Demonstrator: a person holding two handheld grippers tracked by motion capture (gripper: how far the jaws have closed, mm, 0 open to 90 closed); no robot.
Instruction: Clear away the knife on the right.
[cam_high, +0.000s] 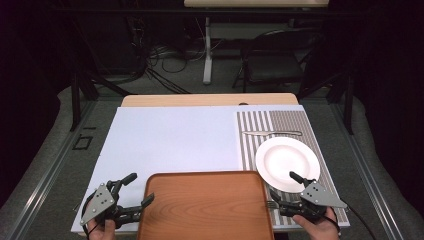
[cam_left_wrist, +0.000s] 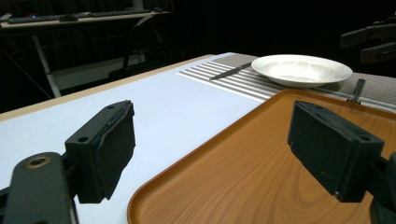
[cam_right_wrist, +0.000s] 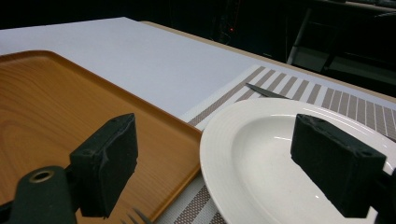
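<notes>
1. Left gripper (cam_high: 134, 190): jaws spread wide and empty, straddling the near-left rim of the tray (cam_high: 207, 207).
2. Right gripper (cam_high: 285, 187): jaws released, holding nothing, at the near edge of the plate (cam_high: 285, 160).
3. Tray: wooden, bare, near centre. Judged: nothing loaded yet; all the work is left.
4. Plate: white, empty, right of the tray on a striped mat (cam_high: 260, 127).
5. Knife (cam_high: 272, 133): on the mat, beyond the plate.
6. Fork (cam_high: 271, 204): tines show between tray and plate, near side.
7. Surface: white board (cam_high: 170, 140) over a wood table.
8. Room: dark; chair (cam_high: 272, 62) and floor cables beyond.
</notes>
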